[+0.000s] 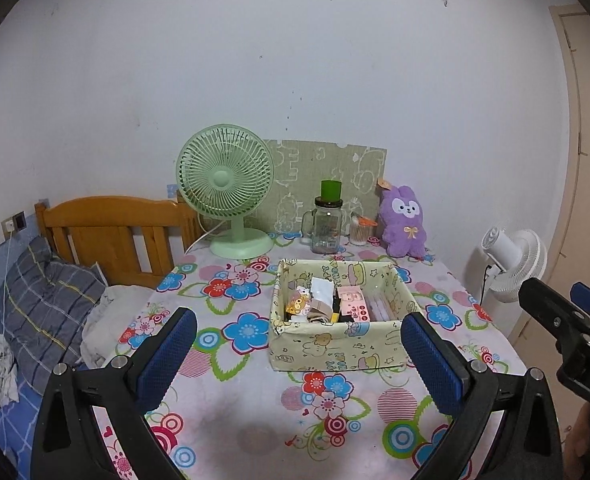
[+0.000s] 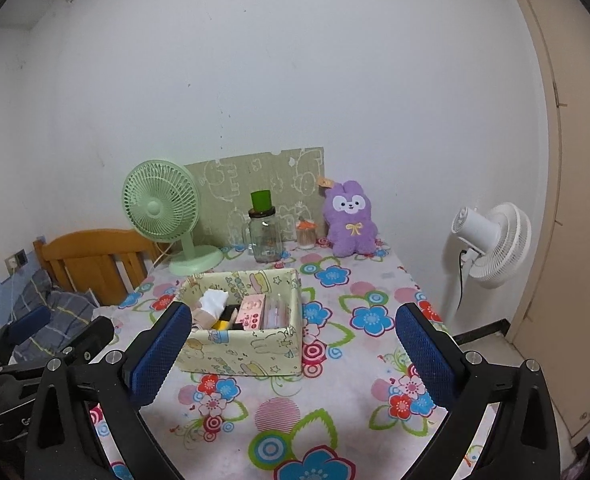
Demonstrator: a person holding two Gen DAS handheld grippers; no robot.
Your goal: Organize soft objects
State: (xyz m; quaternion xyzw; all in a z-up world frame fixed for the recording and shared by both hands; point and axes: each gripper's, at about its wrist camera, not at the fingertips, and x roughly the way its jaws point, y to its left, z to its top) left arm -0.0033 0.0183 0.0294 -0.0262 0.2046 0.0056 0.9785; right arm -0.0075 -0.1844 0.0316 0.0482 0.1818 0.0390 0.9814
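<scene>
Left tool spread wide, right tool likewise, seemingly level

Inside the pale-yellow cartoon-print fabric box, the small packets overlap – prints unreadable, lower halves hidden behind its front wall.

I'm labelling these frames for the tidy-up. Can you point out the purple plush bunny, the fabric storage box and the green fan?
purple plush bunny [image 2: 350, 222]: right wrist view, on its belly by the yellow bow.
fabric storage box [image 1: 335, 346]: left wrist view, on its front wall.
green fan [image 1: 222, 179]: left wrist view, on the grille's hub.
</scene>
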